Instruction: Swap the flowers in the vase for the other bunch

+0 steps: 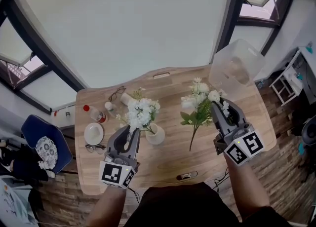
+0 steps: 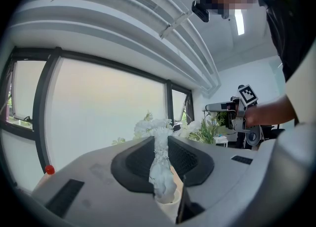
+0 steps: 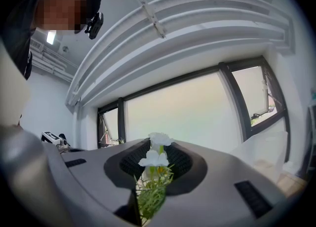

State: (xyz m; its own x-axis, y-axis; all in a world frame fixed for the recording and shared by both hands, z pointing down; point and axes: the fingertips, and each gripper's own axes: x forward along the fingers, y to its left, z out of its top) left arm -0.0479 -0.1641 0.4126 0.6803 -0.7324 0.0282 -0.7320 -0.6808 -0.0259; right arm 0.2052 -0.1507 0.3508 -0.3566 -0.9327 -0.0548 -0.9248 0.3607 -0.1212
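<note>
Left gripper (image 1: 131,137): held low at the near left of the wooden surface (image 1: 168,159), with its marker cube closest to the camera.
Left fingers (image 2: 136,162): clamped on the dense white bunch (image 1: 140,112); white blooms are pinched between the two dark pads in the left gripper view.
Dense white bunch: carried upright, just left of and above the white vase (image 1: 157,135). Its lower end is seen at the vase mouth, but whether the stems sit inside cannot be told.
White vase: stood upright near the middle of the surface, just right of the left gripper.
Right gripper (image 1: 218,110): held over the right side of the surface, well apart from the vase.
Right fingers (image 3: 185,164): closed on the leafy bunch (image 1: 197,103); white blooms and green leaves are gripped between the pads in the right gripper view.
Leafy bunch: hung from the right gripper, blooms toward the far edge, a long green stem trailing toward the near edge.
Left side of surface: a red-capped bottle (image 1: 95,114), a white dish (image 1: 94,133) and two pairs of eyeglasses (image 1: 95,148) are laid out.
Far right corner: a clear plastic bin (image 1: 236,65) is set there.
Floor at left: a blue chair (image 1: 32,132) is placed beside the surface.
</note>
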